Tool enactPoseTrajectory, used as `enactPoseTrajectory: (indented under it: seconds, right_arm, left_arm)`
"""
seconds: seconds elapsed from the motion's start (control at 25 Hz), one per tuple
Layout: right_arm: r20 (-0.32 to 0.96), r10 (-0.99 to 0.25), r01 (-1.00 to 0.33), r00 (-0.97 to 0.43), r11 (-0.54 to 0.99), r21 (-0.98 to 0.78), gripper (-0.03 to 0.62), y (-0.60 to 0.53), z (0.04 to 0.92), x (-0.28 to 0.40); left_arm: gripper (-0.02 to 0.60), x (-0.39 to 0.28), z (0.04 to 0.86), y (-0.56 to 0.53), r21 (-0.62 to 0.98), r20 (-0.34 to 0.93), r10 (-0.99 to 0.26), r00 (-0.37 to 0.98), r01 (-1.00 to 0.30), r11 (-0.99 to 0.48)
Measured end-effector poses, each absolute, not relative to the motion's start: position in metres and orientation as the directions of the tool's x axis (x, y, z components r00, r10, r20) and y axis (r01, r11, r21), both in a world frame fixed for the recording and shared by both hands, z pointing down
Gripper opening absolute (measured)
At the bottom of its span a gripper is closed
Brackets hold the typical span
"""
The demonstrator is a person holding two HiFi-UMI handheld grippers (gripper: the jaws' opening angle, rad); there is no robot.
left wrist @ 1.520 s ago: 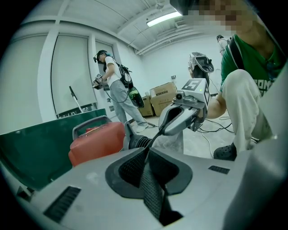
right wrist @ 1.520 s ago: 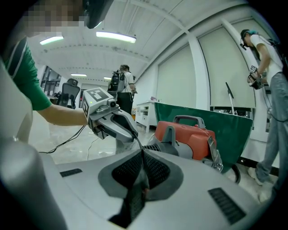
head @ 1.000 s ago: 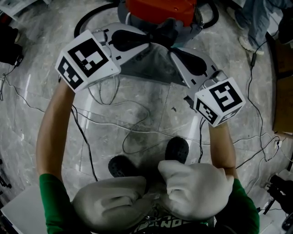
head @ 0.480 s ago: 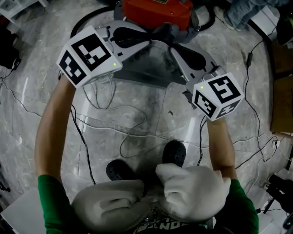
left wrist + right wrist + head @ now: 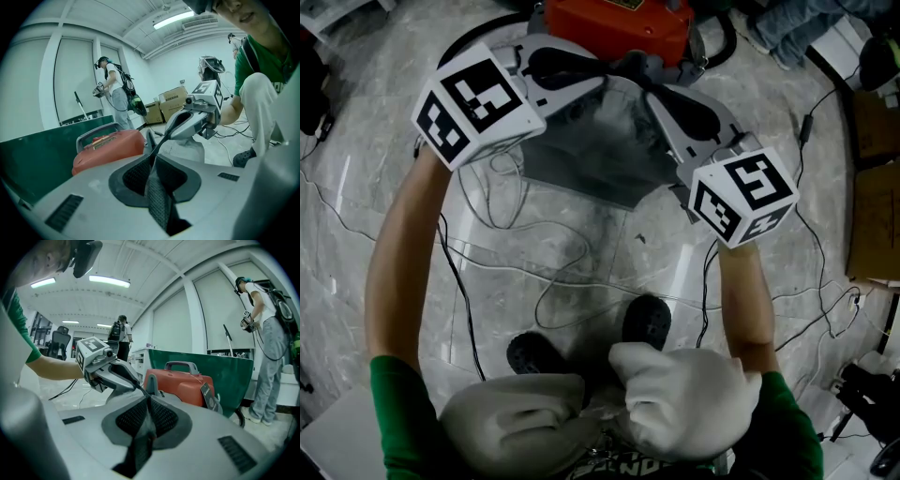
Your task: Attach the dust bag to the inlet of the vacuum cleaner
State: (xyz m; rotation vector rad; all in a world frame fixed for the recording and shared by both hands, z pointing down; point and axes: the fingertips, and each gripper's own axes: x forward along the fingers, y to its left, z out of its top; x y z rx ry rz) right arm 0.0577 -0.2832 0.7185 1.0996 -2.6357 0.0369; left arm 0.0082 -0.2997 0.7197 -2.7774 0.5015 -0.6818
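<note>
- Two grippers, upper centre: left gripper, right gripper.
- One grey dust bag.
- One red vacuum cleaner, top edge.
- Two black shoes, lower centre: left shoe, right shoe.

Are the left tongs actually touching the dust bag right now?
Touching. The left gripper view shows the left tongs shut on a fold of the dust bag, with the grey fabric pinched between both jaws.

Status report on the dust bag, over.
Left hand-held gripper and right hand-held gripper shut on dust bag. Bag stretched between them, beside red vacuum cleaner. Loose cables on floor below.
</note>
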Motion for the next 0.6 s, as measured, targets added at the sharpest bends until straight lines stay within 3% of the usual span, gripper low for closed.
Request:
enactPoseTrajectory:
  seconds: [0.6]
  right_arm:
    - [0.26,-0.715,-0.721,-0.649,0.687,0.092,0.032,-0.2898,0.7222,0.0566]
  left_arm:
    - [0.049,0.006,0.7241,-0.3074,-0.362,0.364,-0.451,0.815,-0.322,-0.874]
